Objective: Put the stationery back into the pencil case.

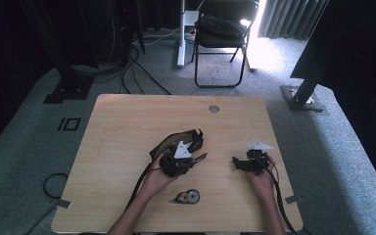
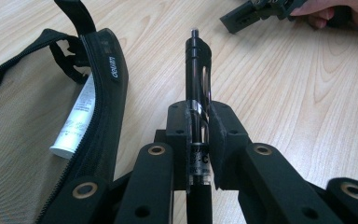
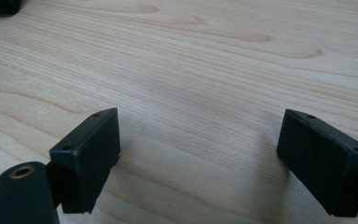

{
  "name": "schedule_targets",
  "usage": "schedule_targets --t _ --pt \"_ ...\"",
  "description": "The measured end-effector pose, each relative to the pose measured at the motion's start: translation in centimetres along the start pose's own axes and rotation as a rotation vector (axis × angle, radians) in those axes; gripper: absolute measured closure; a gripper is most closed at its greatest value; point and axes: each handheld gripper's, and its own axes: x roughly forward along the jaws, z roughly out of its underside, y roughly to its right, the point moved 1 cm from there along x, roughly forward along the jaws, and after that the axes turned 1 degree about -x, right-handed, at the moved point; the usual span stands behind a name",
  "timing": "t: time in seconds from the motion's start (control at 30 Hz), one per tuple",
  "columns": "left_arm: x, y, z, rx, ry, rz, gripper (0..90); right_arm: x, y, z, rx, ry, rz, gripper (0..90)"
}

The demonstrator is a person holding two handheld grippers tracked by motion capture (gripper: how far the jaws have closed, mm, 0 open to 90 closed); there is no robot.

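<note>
Left hand-held gripper point(image 2: 198, 140) clamped on pen point(image 2: 197, 79)

Grey carpet floor point(image 1: 24, 147), black folding chair point(image 1: 221, 36), bright curtained window point(image 1: 289, 17), dark walls

small white logo on black pouch point(image 2: 103, 70) rim, print seemingly illegible

I count one black pen point(image 2: 197, 98), one mesh pouch point(image 2: 37, 121), one white tube point(image 2: 74, 123) and one tape dispenser point(image 1: 187, 197).
</note>
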Motion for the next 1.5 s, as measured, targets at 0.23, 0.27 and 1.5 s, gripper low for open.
schedule_targets --t 0.23,0.27,1.5 --pt "-0.3 -0.2 -0.2 0.000 0.004 -0.004 79.5 0.0 0.0 0.0 0.000 0.000 0.000 13.2" --pt "-0.4 -0.2 -0.3 0.002 0.005 -0.004 79.5 0.0 0.0 0.0 0.000 0.000 0.000 13.2" --pt "-2.1 -1.2 -1.1 -0.009 0.036 -0.007 79.5 0.0 0.0 0.0 0.000 0.000 0.000 13.2"
